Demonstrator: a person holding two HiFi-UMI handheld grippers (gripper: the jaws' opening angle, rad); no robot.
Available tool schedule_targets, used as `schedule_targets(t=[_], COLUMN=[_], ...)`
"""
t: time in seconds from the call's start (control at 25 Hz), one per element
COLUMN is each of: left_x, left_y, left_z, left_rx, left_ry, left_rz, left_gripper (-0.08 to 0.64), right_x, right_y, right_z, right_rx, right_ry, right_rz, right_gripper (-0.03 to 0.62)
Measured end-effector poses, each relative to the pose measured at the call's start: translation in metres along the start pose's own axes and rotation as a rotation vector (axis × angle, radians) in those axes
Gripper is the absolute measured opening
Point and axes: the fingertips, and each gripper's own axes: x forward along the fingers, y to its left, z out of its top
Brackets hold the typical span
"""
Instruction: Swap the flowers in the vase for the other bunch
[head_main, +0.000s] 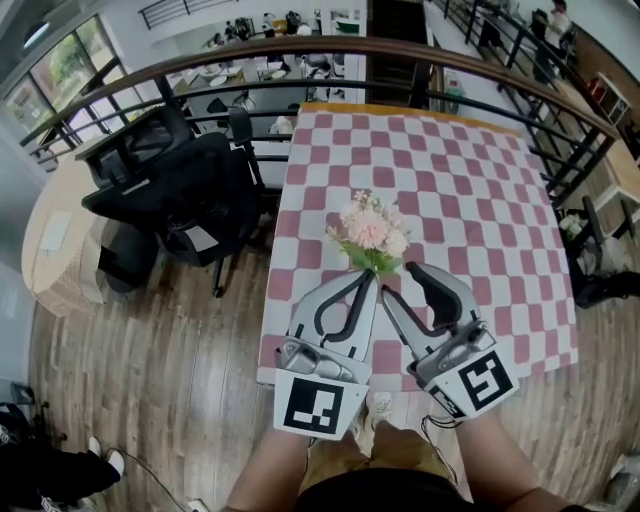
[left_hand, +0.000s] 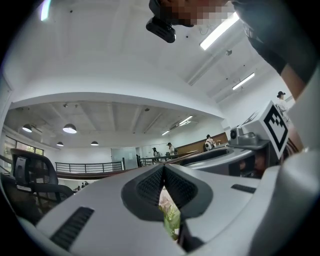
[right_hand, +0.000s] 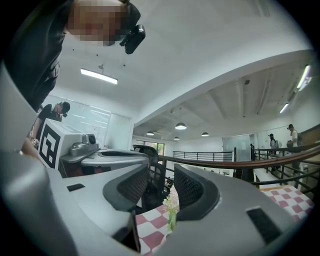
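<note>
Flowers (head_main: 368, 230) pinched at stem in left tool (head_main: 367, 273); right tool (head_main: 397, 279) spread alongside.

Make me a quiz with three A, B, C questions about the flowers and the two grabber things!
1. Where is the flower bunch?
A) on the black chair
B) at the tips of the left gripper
C) on the floor

2. What colours are the squares on the tablecloth?
A) pinkish-red and white
B) blue and yellow
C) green and black

3. How are the right gripper fingers?
A) squeezed shut on the flowers
B) shut together, empty
C) apart

Answers:
1 B: the left gripper view shows its fingers closed with green stems between them.
2 A: the head view shows the checks.
3 C: the right gripper view shows a wide gap between its fingers.
</note>
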Motion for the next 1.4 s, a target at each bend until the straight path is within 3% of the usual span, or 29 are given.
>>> schedule_targets(t=[0.48, 0.68, 1.4], left_x=[0.002, -0.008, -0.013], left_y=[0.0, 0.0, -0.004], left_z=[0.046, 0.058, 0.091], left_rx=[0.052, 0.085, 0.139], left_ry=[-0.052, -0.057, -0.073], left_rz=[-0.005, -0.005, -0.009], left_gripper=[0.008, 0.008, 0.008], right_x=[-0.009, -0.013, -0.013], right_y=[-0.01, -0.007, 0.014], right_z=[0.046, 0.059, 0.103], right_rx=[-0.079, -0.055, -0.124], right_ry=[-0.082, -0.117, -0.208], right_rz=[-0.031, -0.032, 0.067], right_gripper=[0.111, 0.078, 0.036])
